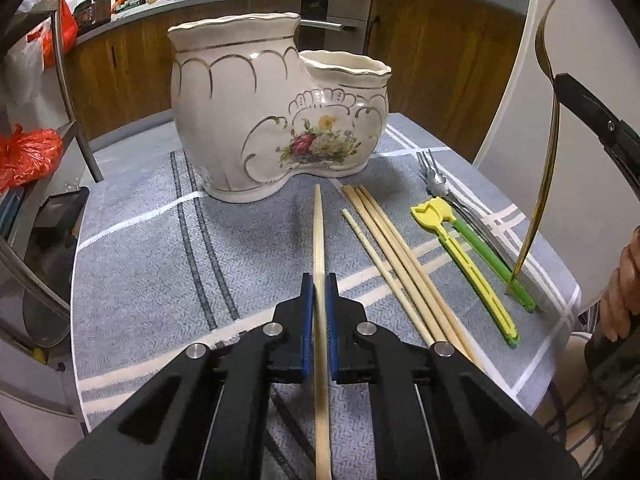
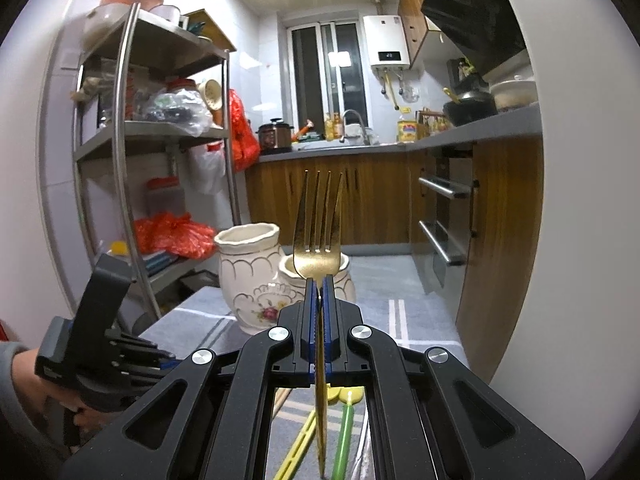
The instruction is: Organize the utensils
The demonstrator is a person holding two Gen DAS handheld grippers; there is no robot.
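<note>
My left gripper is shut on a single wooden chopstick that points toward the cream boot-shaped ceramic holder. Several more chopsticks lie on the blue-grey cloth to its right. Beyond them rest a yellow pick, a green pick and small steel forks. My right gripper is shut on a gold fork, tines up. The two-mouthed holder stands just behind it. In the left wrist view that gold fork stands upright over the picks, its lower end near the green one.
The cloth-covered table ends close on the left, where a steel rack holds bags and jars. Wooden cabinets and a counter run behind. A hand grips the right tool at the table's right edge.
</note>
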